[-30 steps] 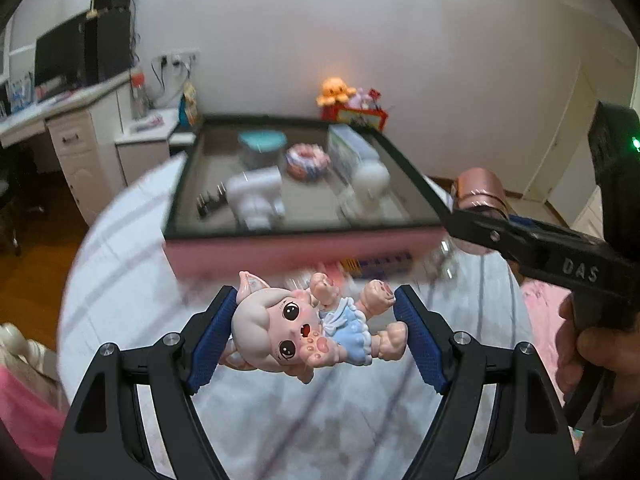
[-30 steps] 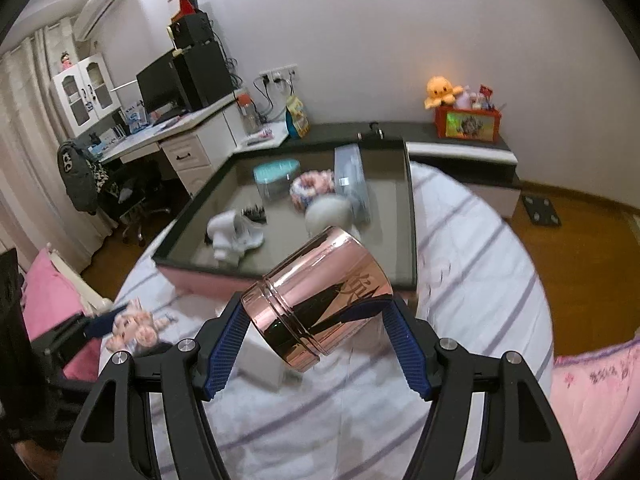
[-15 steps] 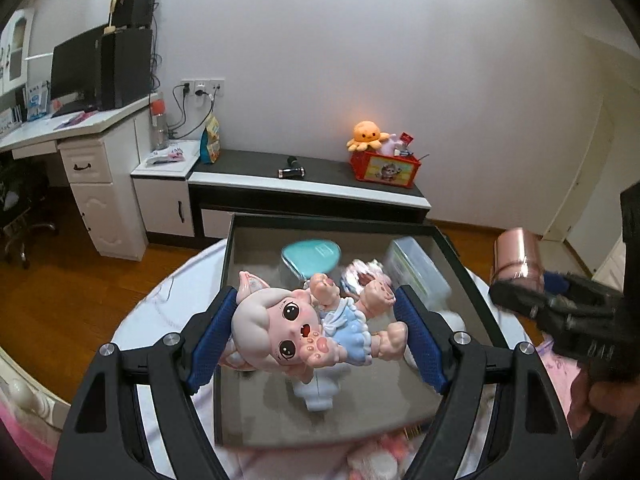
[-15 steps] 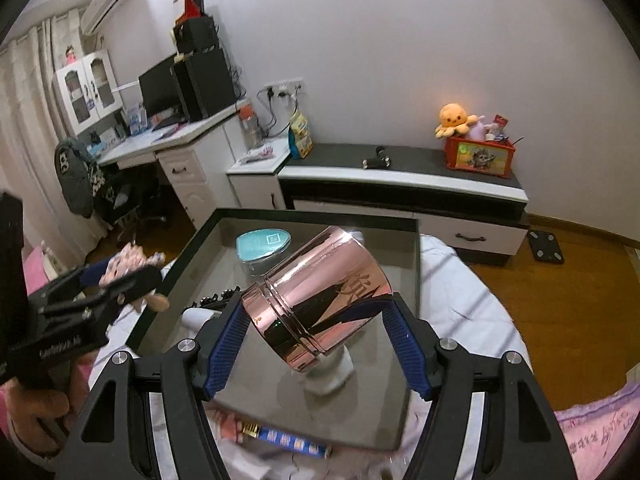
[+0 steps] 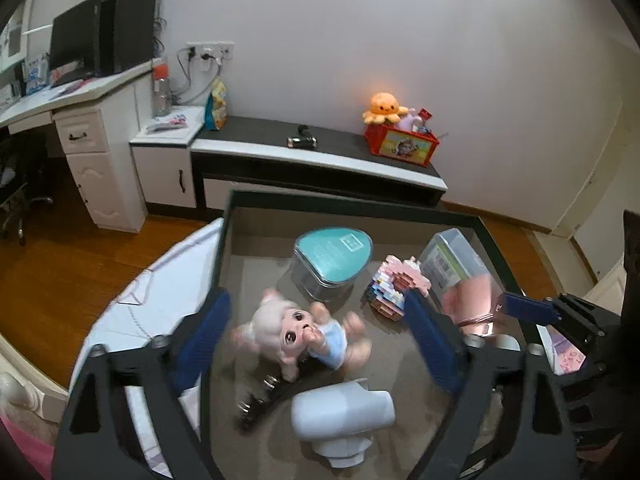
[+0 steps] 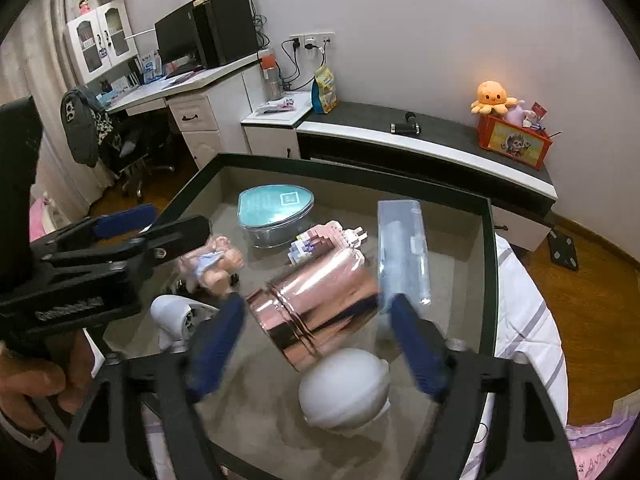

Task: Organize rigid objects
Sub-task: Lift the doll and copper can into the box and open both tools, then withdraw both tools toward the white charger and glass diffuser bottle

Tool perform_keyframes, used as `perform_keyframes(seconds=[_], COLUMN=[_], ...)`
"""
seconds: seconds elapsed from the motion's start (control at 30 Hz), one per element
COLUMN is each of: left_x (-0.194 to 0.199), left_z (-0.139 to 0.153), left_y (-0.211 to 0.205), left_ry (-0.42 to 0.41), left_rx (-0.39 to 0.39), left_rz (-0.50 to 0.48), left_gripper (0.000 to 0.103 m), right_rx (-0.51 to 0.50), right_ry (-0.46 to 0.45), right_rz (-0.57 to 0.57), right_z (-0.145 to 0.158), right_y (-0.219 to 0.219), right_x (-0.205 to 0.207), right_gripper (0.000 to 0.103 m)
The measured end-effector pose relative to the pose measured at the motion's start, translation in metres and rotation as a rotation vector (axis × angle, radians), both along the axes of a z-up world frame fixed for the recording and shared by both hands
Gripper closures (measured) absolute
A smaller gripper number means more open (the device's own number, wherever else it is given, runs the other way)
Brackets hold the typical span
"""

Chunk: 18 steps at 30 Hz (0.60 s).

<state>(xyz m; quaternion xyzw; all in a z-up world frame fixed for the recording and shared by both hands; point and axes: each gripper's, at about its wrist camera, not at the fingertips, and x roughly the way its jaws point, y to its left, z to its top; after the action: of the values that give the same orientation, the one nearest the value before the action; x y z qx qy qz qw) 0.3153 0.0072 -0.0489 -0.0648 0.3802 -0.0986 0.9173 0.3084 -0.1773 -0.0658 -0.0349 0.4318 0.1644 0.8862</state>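
both our grippers now over the tray (image 5: pixel 224 240), jaws just opened: left gripper (image 5: pixel 316 332) freeing the pig doll (image 5: pixel 296 332), right gripper (image 6: pixel 316 328) the copper cup (image 6: pixel 320 304), which may roll into the block toy (image 6: pixel 324 240).

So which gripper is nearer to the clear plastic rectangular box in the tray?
Right. The right gripper has its right pad just below the clear plastic rectangular box; the left gripper is across the tray, near the pig doll.

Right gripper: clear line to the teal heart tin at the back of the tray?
Probably not directly. The right gripper jaws have just been opening, with the rose-gold cup between them, and the block toy lies before the teal tin.
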Motion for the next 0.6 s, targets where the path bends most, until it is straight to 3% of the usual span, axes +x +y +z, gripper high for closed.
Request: perform_keyframes(seconds=[0.07, 0.17, 0.6], left_x=[-0.006, -0.016, -0.088], left_z=[0.006, 0.015, 0.052], left_y=[0.003, 0.007, 0.011], left_ry=[-0.03, -0.057, -0.147], left_rx=[0.007, 0.014, 0.054], left_rz=[0.014, 0.034, 0.08], left_gripper=[0.0, 0.0, 0.0], right_rx=[0.017, 0.037, 0.136], right_ry=[0.0, -0.009, -0.102], right_rz=[-0.009, -0.03, -0.122], right_z=[0.002, 0.006, 0.04], right_y=[-0.005, -0.009, -0.027], right_x=[-0.003, -0.008, -0.063], right_gripper=[0.017, 0.001, 0.0])
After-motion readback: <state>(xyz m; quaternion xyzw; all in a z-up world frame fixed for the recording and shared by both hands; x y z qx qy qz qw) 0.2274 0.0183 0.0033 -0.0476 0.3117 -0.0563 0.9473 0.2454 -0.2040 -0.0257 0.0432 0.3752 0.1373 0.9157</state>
